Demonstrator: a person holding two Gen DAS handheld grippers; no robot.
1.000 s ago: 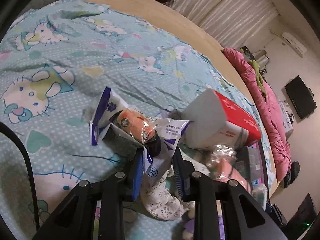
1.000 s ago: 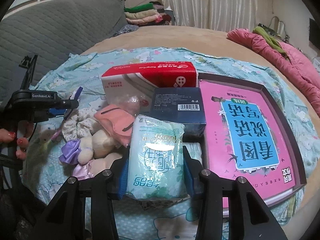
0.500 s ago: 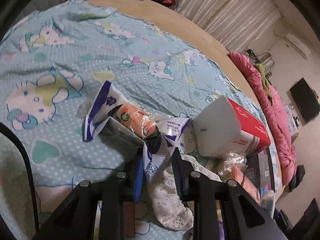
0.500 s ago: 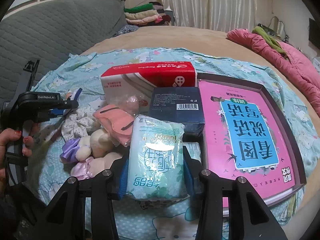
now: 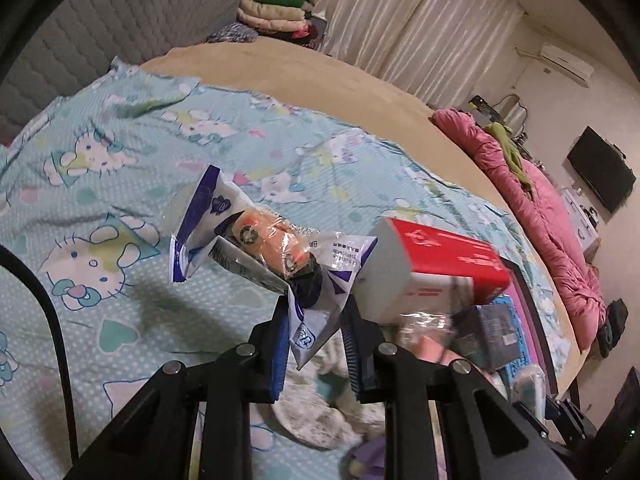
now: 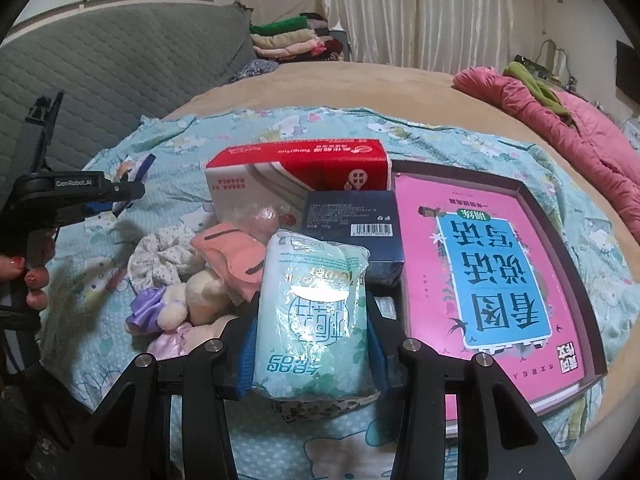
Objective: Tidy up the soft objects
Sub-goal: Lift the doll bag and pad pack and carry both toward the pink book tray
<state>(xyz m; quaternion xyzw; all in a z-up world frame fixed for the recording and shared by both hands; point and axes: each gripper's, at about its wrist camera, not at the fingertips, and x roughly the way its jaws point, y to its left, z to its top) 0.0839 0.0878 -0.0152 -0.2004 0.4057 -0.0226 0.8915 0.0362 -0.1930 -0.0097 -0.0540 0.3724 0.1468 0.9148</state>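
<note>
My left gripper (image 5: 316,340) is shut on a white and purple plastic packet (image 5: 316,300) with an orange item inside, held up above the Hello Kitty sheet (image 5: 120,200). It also shows in the right wrist view (image 6: 120,196). My right gripper (image 6: 312,344) is shut on a pale green tissue pack (image 6: 312,320), held over the sheet's near edge. A floral scrunchie (image 6: 164,256), a pink pouch (image 6: 228,256) and a plush toy with purple ribbon (image 6: 176,304) lie in a heap left of the pack.
A red and white tissue box (image 6: 296,168), a dark blue box (image 6: 352,220) and a pink book in a dark tray (image 6: 492,272) lie on the bed. A pink quilt (image 6: 560,120) is at the far right. Folded clothes (image 6: 292,40) sit by the curtains.
My left gripper has lifted the packet off the sheet and tilted upward. My right gripper holds the tissue pack almost still.
</note>
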